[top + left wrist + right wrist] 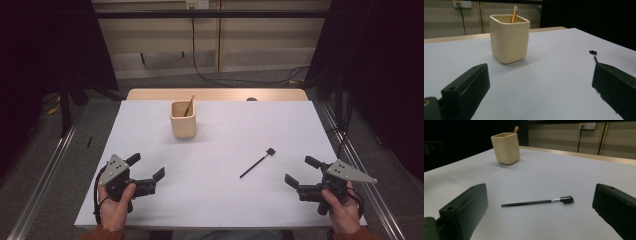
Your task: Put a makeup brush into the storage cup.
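Observation:
A cream square cup (183,120) (509,38) (506,148) stands upright on the white table (220,200), toward the back and left of centre. A thin wooden stick (189,105) (513,14) (516,129) leans inside it. A slim black brush (257,162) (537,202) lies flat right of centre, its small bristle head (270,151) (567,199) (593,52) pointing away. My left gripper (146,167) rests open at the near left, empty. My right gripper (302,172) rests open at the near right, empty, with the brush lying ahead of its jaws.
The table's wooden far edge (215,94) meets a wall with cables (200,70) and a socket (197,4). Metal rails (45,175) run along the floor on both sides. Dark curtains (380,60) flank the space.

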